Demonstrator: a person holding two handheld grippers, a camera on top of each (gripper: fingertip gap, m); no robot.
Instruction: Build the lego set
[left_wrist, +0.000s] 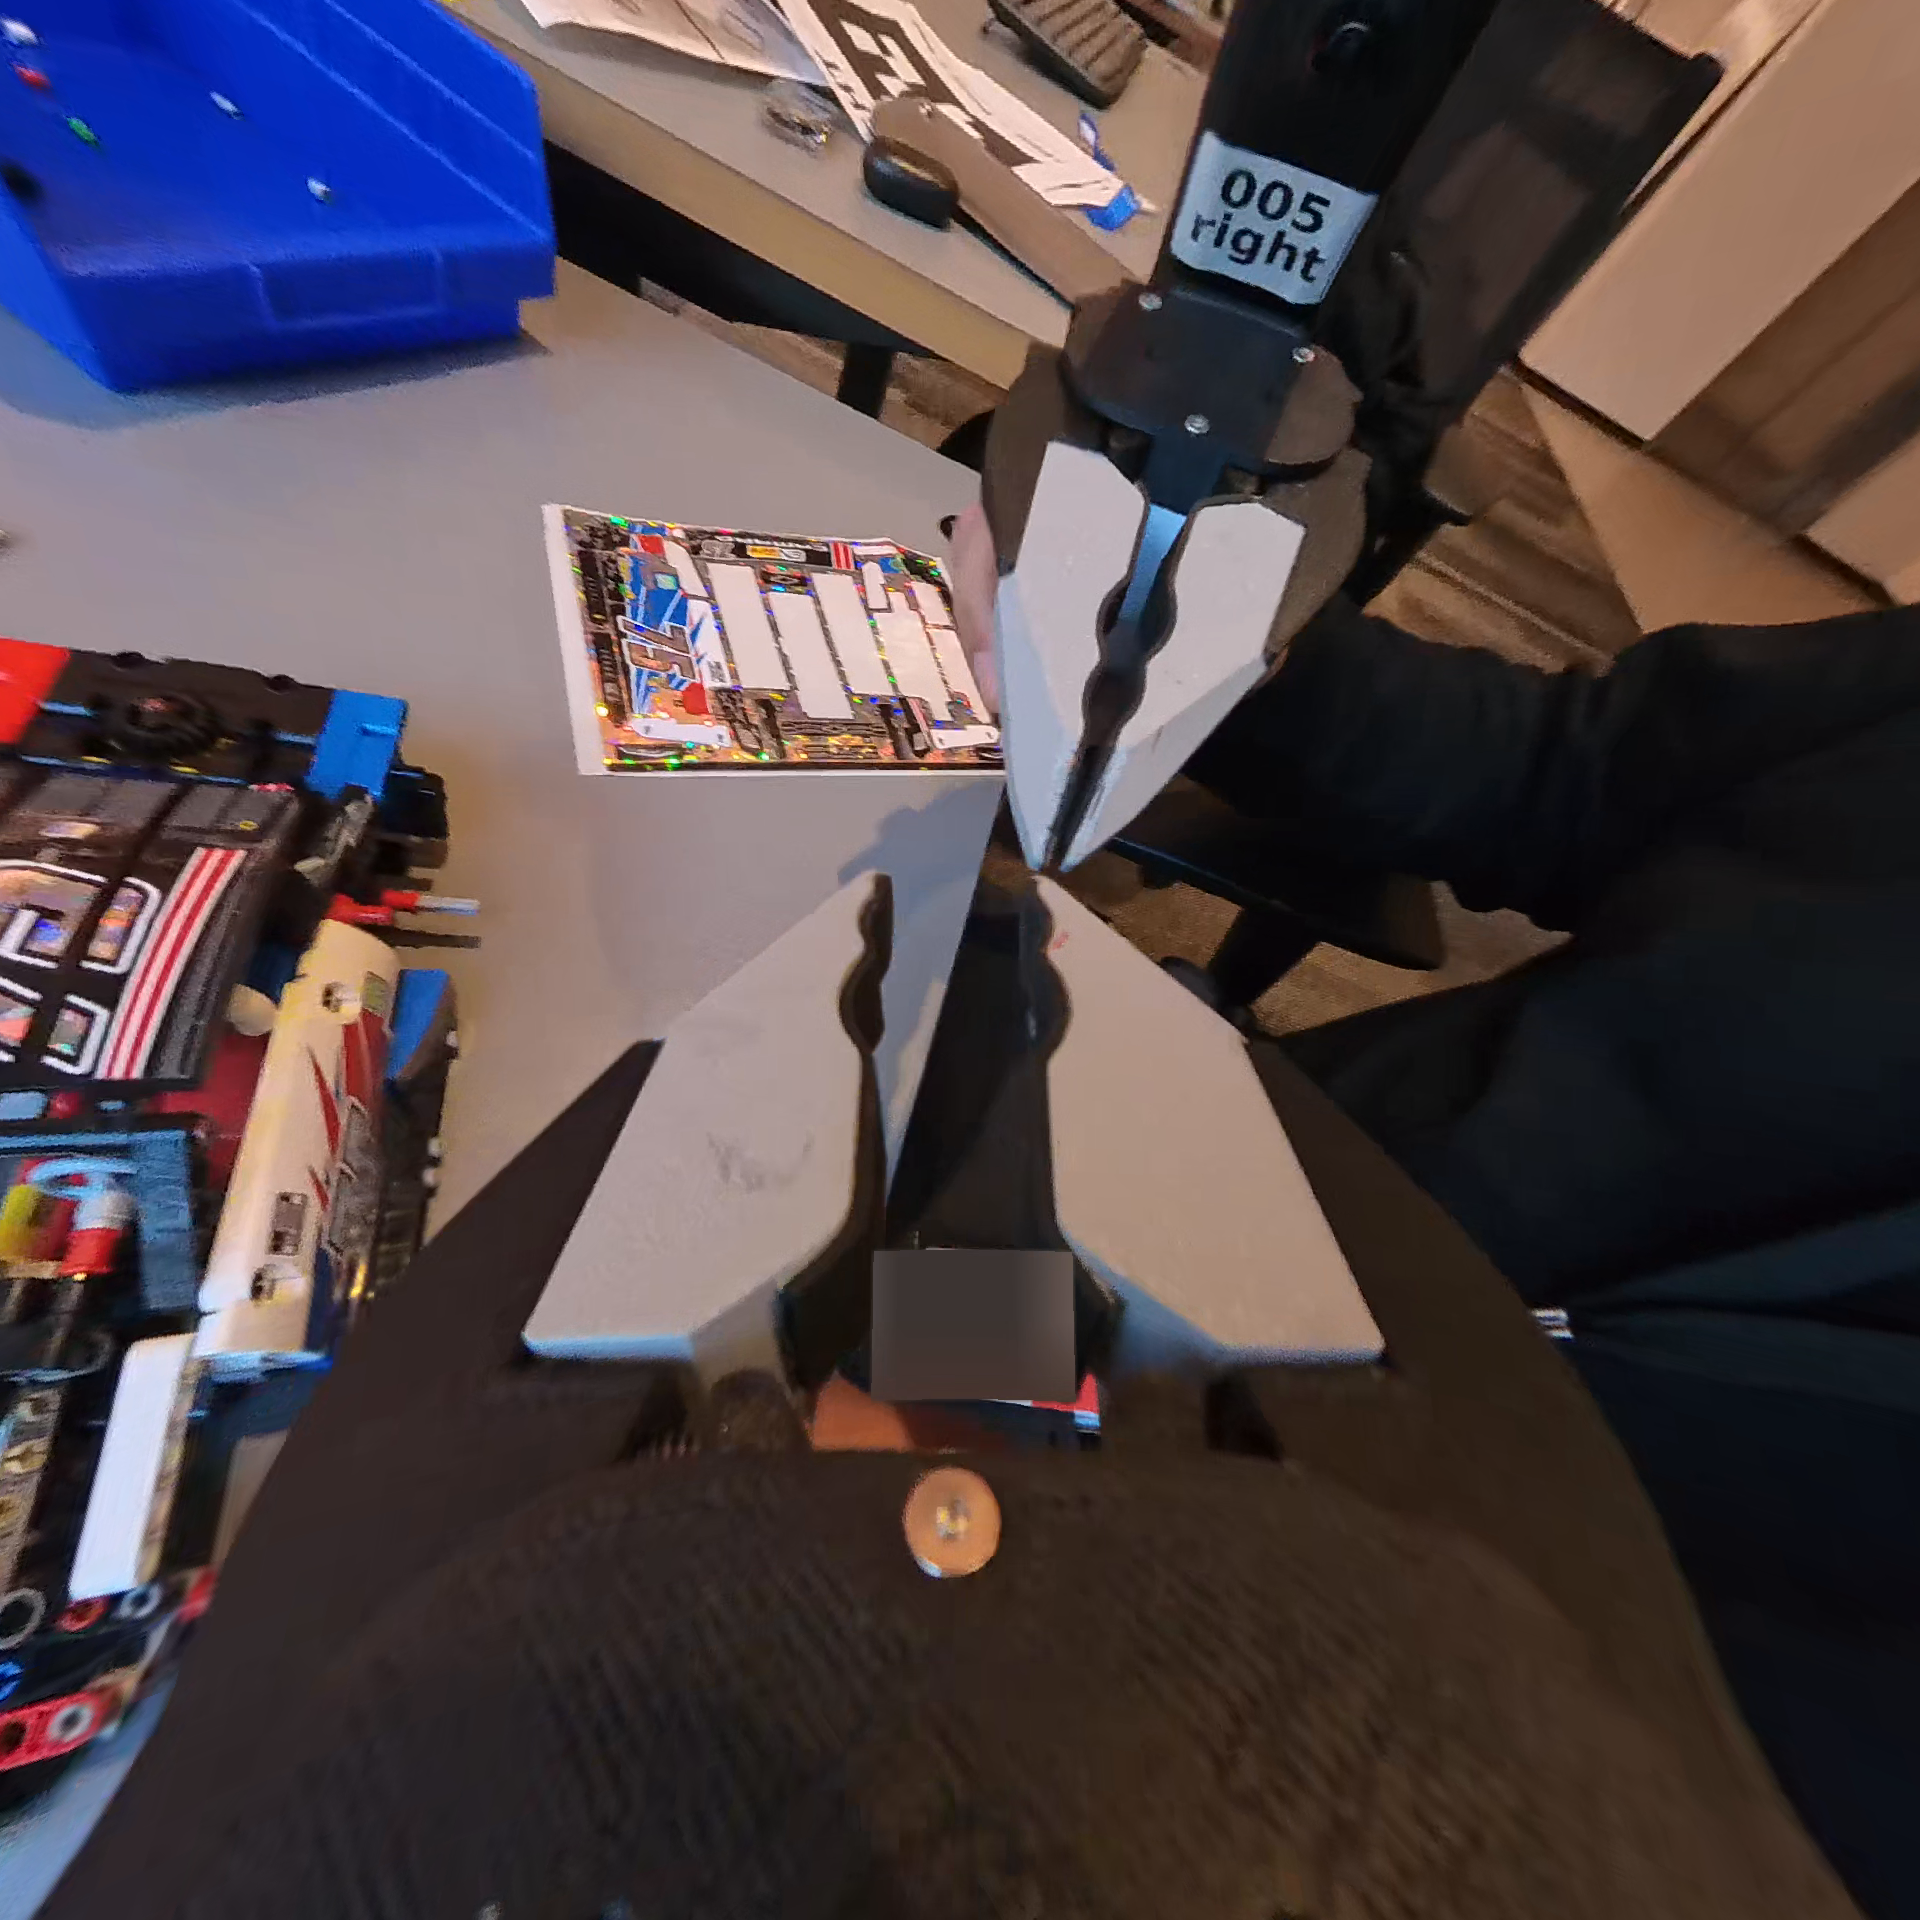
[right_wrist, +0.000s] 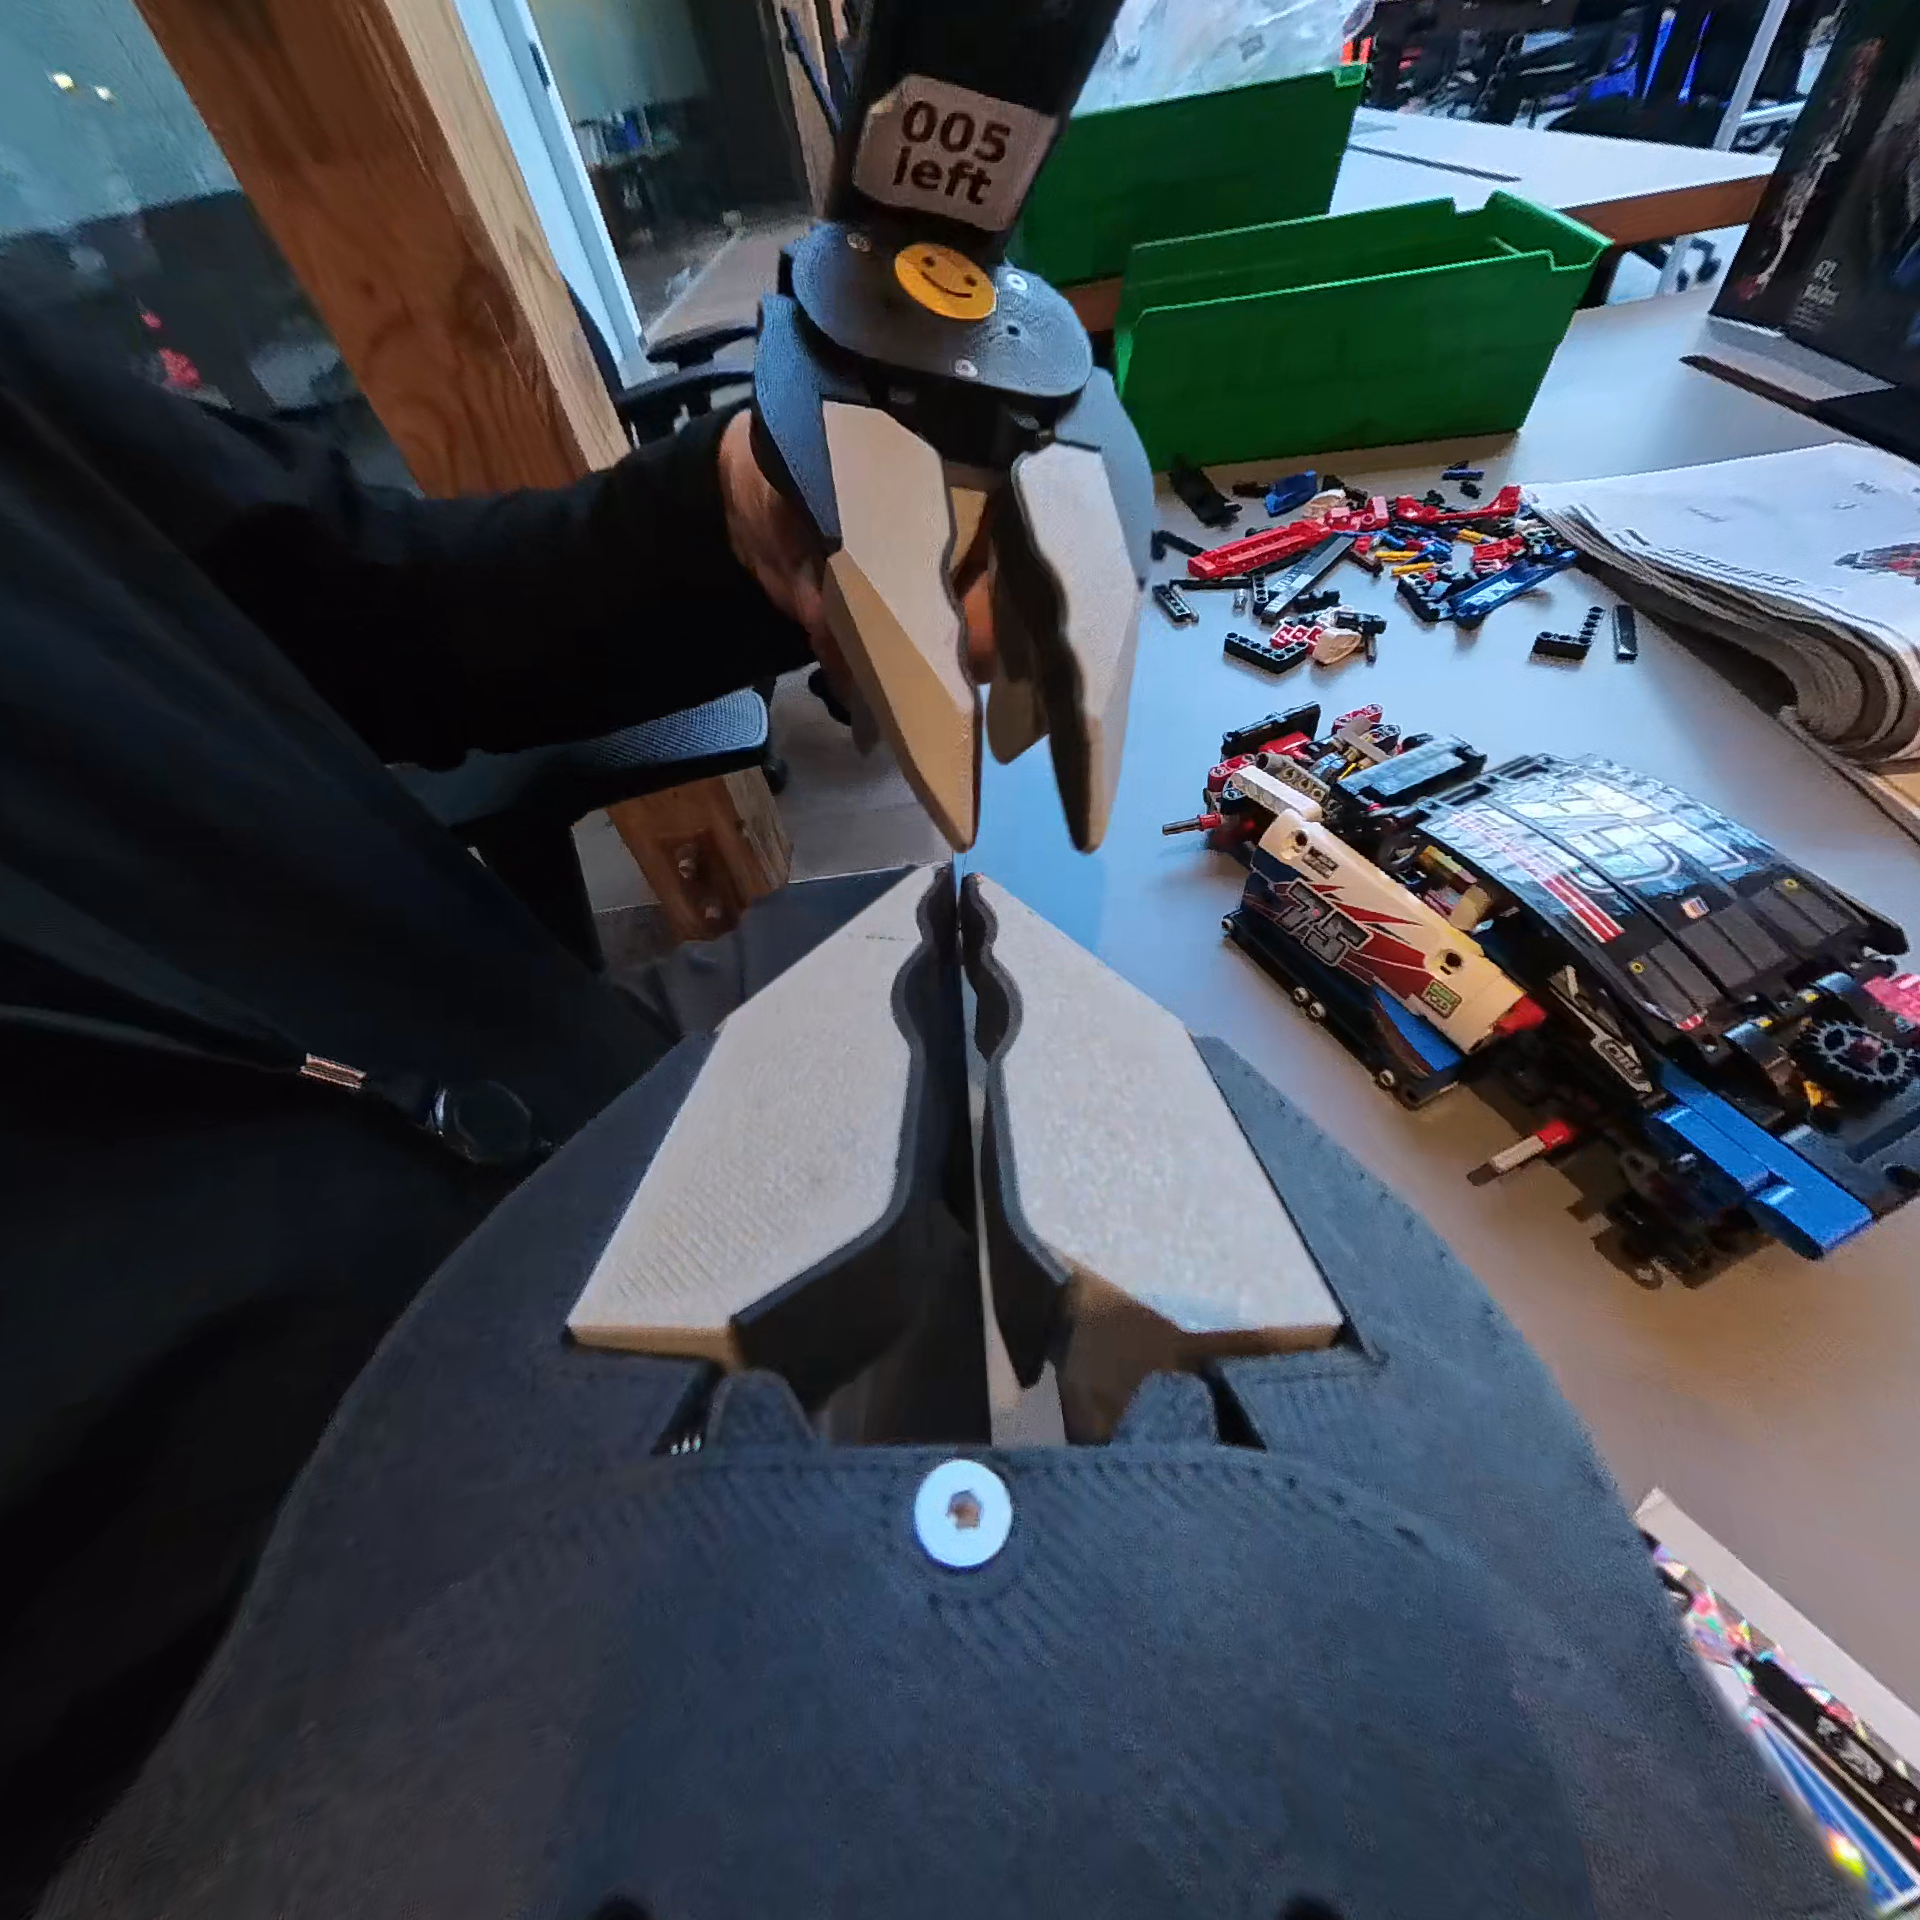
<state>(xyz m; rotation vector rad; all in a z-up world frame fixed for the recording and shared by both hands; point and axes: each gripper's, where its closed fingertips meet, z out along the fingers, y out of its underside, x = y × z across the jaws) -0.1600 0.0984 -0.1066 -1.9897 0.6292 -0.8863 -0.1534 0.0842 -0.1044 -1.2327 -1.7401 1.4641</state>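
Note:
The partly built Lego car (left_wrist: 208, 987), black, white, blue and red, lies on the grey table at the left; it also shows in the right wrist view (right_wrist: 1558, 935). A glittery sticker sheet (left_wrist: 769, 644) with several stickers gone lies beyond it. My left gripper (left_wrist: 956, 883) is open and empty, off the table's edge. My right gripper (right_wrist: 956, 883) is shut, and a thin sliver, apparently a sticker seen edge-on, sticks out of its tips. The two grippers meet tip to tip: the right gripper (left_wrist: 1049, 862) nearly touches the left one (right_wrist: 1023, 836).
Loose Lego parts (right_wrist: 1382, 561) lie at the back of the table before two green bins (right_wrist: 1351, 343). An open instruction booklet (right_wrist: 1766, 582) lies at the right. A blue bin (left_wrist: 239, 187) stands at the far left. A person's dark sleeve (left_wrist: 1558, 790) is beside the grippers. Left and right tips are no more than a few centimetres apart.

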